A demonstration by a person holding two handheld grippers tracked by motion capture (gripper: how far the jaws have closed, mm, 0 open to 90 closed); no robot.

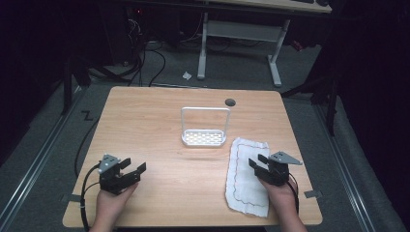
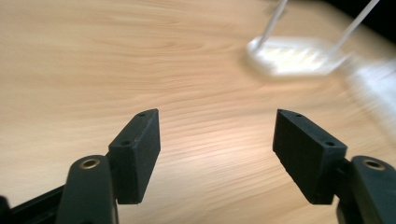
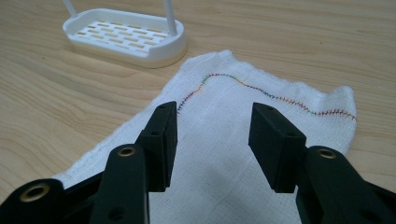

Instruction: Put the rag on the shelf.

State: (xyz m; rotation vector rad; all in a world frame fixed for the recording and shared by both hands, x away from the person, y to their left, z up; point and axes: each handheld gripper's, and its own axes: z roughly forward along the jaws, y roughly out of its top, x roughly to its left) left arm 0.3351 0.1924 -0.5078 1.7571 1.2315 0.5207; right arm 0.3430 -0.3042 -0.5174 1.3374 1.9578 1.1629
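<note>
A white cloth (image 1: 246, 179) with a coloured stitched border lies flat on the right front of the wooden table (image 1: 159, 121); in the right gripper view the cloth (image 3: 261, 107) spreads out beneath the jaws. My right gripper (image 1: 256, 163) hovers over it, open, with nothing between its fingers (image 3: 275, 140). A white slotted tray with a tall wire handle (image 1: 204, 137) stands mid-table, also as the tray (image 3: 126, 37) beyond the cloth. My left gripper (image 1: 133, 165) is at the front left, open and empty over bare wood (image 2: 217, 126), pointing toward the tray (image 2: 294, 56).
A round cable hole (image 1: 230, 102) sits near the table's far edge. Beyond the table are a white desk frame (image 1: 239, 36) and cables on the grey floor. Bare wood stretches between the two grippers.
</note>
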